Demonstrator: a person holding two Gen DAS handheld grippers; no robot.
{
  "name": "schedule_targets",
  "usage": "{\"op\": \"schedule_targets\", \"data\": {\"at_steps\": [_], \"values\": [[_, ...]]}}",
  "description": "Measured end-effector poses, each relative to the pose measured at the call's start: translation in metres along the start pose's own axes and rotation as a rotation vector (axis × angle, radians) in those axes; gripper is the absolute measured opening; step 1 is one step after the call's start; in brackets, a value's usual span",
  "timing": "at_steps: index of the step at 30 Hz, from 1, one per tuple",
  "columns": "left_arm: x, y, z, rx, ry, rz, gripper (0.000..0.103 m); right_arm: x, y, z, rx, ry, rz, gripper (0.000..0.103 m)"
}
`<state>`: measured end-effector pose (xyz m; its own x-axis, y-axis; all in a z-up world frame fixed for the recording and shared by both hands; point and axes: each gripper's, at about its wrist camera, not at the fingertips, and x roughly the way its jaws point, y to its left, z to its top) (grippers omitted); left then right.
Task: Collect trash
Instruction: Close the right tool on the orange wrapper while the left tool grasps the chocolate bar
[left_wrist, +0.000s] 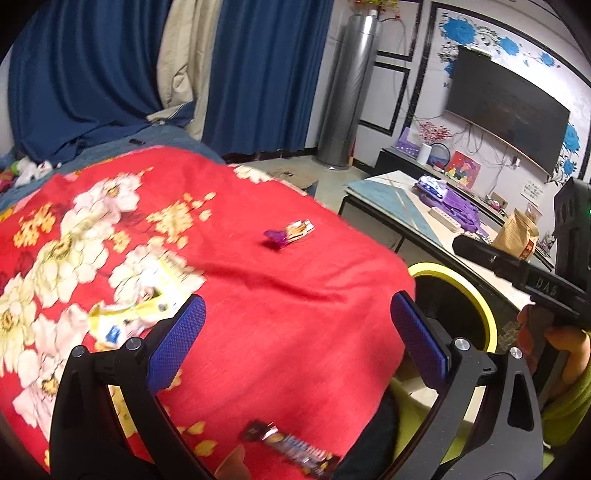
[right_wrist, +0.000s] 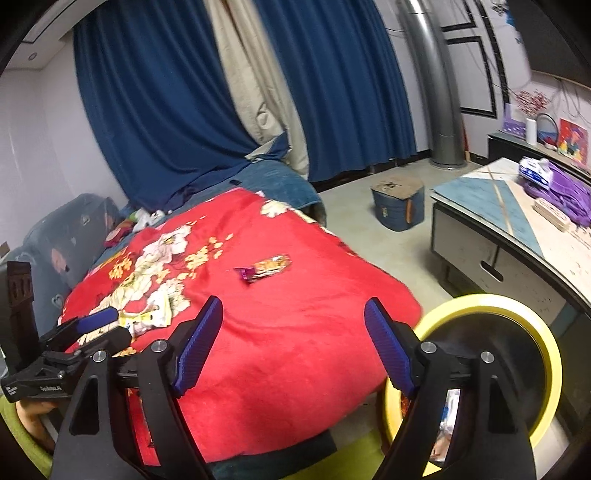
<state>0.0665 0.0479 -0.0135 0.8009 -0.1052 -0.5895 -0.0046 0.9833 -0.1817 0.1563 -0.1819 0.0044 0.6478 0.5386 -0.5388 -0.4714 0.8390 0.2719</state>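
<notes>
The left tongs (left_wrist: 297, 325) stand wide open over the red floral blanket (left_wrist: 288, 295), nothing between the blue pads. The right tongs (right_wrist: 293, 339) are also open and empty, with red blanket showing in the gap.

Three pieces of trash lie on the blanket. A small purple-ended snack wrapper (left_wrist: 290, 233) sits near the middle of the left wrist view, well apart from both tongs, with bare cloth between it and the pads. A crumpled yellow-and-white packet (left_wrist: 144, 310) lies at the left, just beside the left pad of the left tongs. A dark, blurred candy wrapper (left_wrist: 291, 448) lies at the bottom centre, close under the left tongs.

In the right wrist view a yellow-rimmed bin (right_wrist: 484, 373) with a dark inside stands at the lower right, beside the blanket's edge and partly hidden behind the right finger of the right tongs. Some pale scraps show inside it, too blurred to name.

A low bench (right_wrist: 491, 210) fills the right side, carrying a purple bundle (right_wrist: 569, 199) and a white-and-blue pack (right_wrist: 535, 171). A blue round stool (right_wrist: 399, 208) stands on the floor in the upper middle, between bed and bench. Blue curtains (right_wrist: 155, 110) hang behind, and a grey column (left_wrist: 347, 92) stands at the upper middle of the left wrist view, with a dark wall television (left_wrist: 506, 107) to its right.
</notes>
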Motion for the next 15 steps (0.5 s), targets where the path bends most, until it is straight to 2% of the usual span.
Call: {"op": "schedule_targets", "data": {"at_steps": [5, 10, 15], "values": [[-0.005, 0.018, -0.012, -0.024, 0.036, -0.006, 0.092, 0.019, 0.020, 0.004, -0.032, 0.030, 0.029, 0.077], [-0.012, 0.026, -0.026, -0.060, 0.080, -0.044, 0.092, 0.043, 0.036, 0.010, -0.064, 0.052, 0.034, 0.077], [-0.014, 0.027, -0.038, -0.077, 0.140, -0.068, 0.086, 0.082, 0.045, 0.019, -0.073, 0.096, 0.034, 0.077]]}}
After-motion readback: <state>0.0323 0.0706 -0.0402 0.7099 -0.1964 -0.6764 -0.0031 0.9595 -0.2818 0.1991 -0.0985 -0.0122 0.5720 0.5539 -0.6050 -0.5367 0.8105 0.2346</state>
